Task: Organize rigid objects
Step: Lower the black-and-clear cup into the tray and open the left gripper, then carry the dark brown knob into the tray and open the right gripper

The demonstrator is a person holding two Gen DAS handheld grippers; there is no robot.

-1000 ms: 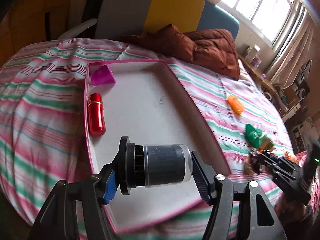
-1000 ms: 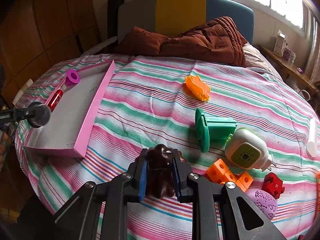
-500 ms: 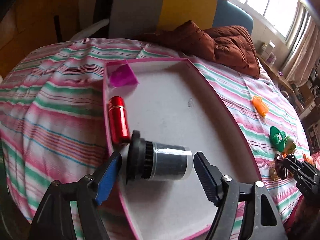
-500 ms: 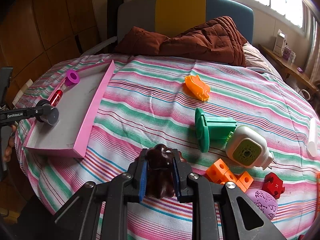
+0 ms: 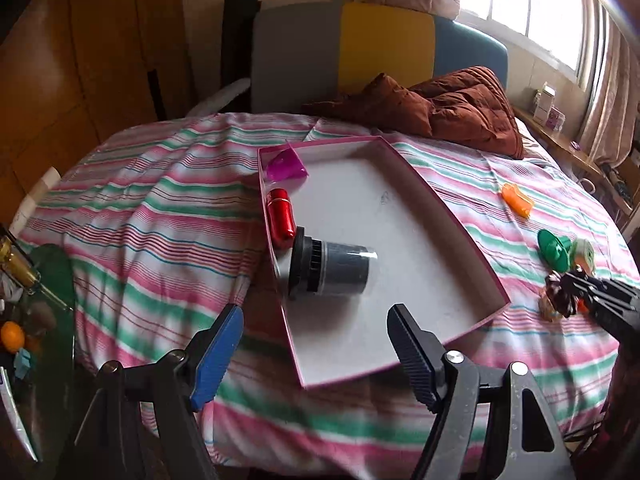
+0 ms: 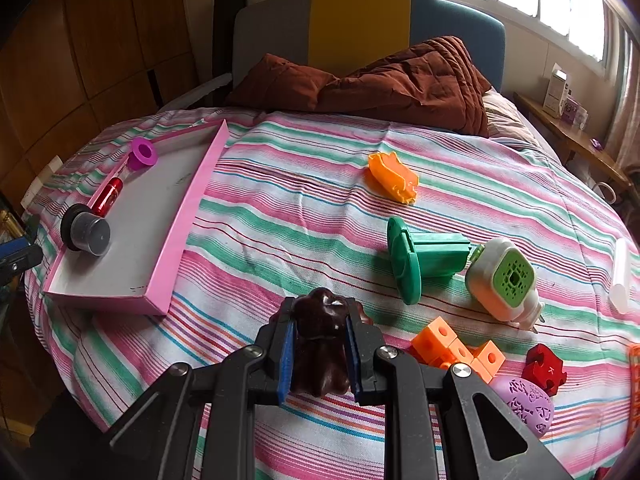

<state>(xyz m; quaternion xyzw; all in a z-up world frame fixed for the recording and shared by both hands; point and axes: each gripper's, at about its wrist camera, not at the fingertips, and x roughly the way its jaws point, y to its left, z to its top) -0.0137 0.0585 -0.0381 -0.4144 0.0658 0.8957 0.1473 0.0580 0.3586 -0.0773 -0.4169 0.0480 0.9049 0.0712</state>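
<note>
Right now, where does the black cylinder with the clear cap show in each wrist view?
Left wrist: black cylinder lies on its side mid-frame in the pink tray, against its left wall, just below the red capsule, ahead of the open left tool.
Right wrist: black cylinder sits far left, at the tray's near end.
Shared landmark: the red capsule beside it.

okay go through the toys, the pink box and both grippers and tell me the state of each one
Left gripper: open, empty.
Right gripper: shut on brown figure.
Black cylinder: on its side in pink box, touching red capsule.
Magenta piece: in the box's far corner.
Green spool: lying on its side on the bedspread.
</note>
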